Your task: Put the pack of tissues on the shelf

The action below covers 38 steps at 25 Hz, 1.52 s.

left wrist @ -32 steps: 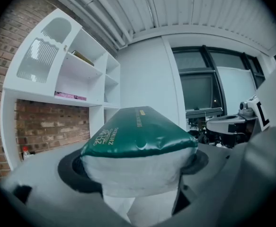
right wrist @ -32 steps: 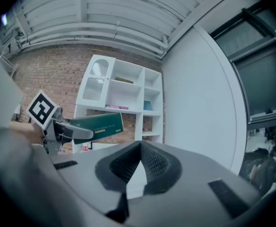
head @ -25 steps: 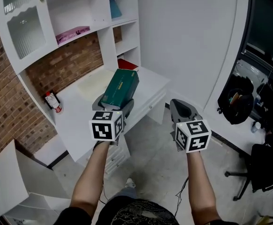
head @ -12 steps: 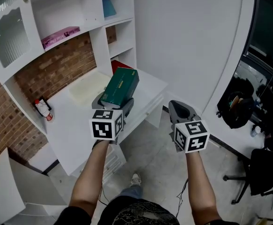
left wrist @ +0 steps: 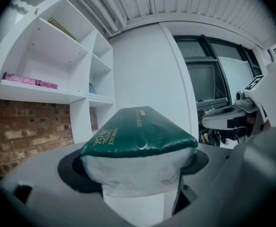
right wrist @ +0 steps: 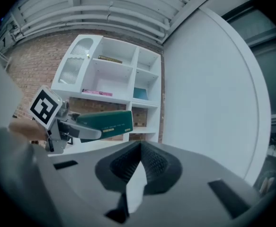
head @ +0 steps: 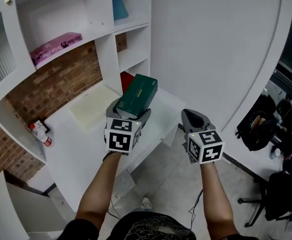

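The pack of tissues (head: 139, 95) is dark green with gold print and a pale end. My left gripper (head: 130, 110) is shut on it, holding it tilted in the air above the white desk (head: 80, 134), in front of the lower right cubbies of the white shelf unit (head: 105, 49). In the left gripper view the pack (left wrist: 138, 138) fills the space between the jaws, pointing toward the shelves. My right gripper (head: 195, 118) hangs to the right over the floor, shut and holding nothing (right wrist: 138, 162). The right gripper view shows the pack (right wrist: 107, 123) from the side.
A pink box (head: 55, 45) lies on a middle shelf and a blue object (head: 119, 6) stands in an upper cubby. A red item (head: 126, 80) sits in the lowest cubby. A pale mat (head: 91, 107) and a small red-white bottle (head: 39, 133) rest on the desk. A black chair (head: 281, 194) stands at the right.
The left gripper with the pack has moved up and forward, closer to the shelf cubbies. The shelf unit looms larger. The right gripper has kept its place beside it.
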Each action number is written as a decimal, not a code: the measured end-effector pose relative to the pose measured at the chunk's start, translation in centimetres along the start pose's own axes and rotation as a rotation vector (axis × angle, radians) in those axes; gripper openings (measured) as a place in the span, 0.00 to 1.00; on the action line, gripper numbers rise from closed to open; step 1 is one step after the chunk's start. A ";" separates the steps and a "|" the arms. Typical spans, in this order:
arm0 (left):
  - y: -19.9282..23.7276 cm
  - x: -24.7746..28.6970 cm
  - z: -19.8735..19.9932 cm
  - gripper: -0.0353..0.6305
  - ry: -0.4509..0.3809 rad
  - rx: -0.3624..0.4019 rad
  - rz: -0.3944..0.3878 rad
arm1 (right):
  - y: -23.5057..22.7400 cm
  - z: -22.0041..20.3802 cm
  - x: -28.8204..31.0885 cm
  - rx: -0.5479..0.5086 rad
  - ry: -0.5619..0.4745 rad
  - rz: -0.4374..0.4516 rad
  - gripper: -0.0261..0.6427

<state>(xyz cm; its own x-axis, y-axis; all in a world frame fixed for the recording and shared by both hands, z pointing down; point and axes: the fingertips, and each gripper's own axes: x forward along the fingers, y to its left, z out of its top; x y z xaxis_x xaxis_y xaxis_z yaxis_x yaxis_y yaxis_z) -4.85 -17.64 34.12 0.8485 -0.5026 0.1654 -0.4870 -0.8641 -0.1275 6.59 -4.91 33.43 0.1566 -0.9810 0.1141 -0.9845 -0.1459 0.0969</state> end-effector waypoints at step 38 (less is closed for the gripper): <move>11.1 19.0 -0.6 0.75 0.035 -0.069 0.124 | -8.9 0.7 22.7 0.013 -0.026 0.132 0.04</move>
<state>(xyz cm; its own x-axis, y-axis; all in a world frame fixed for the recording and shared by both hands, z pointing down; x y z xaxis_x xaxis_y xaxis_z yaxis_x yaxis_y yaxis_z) 5.75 -36.79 36.42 0.7741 -0.6050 0.1866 -0.6014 -0.7947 -0.0819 18.89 -25.95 34.51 0.0241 -0.9948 0.0994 -0.9974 -0.0171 0.0703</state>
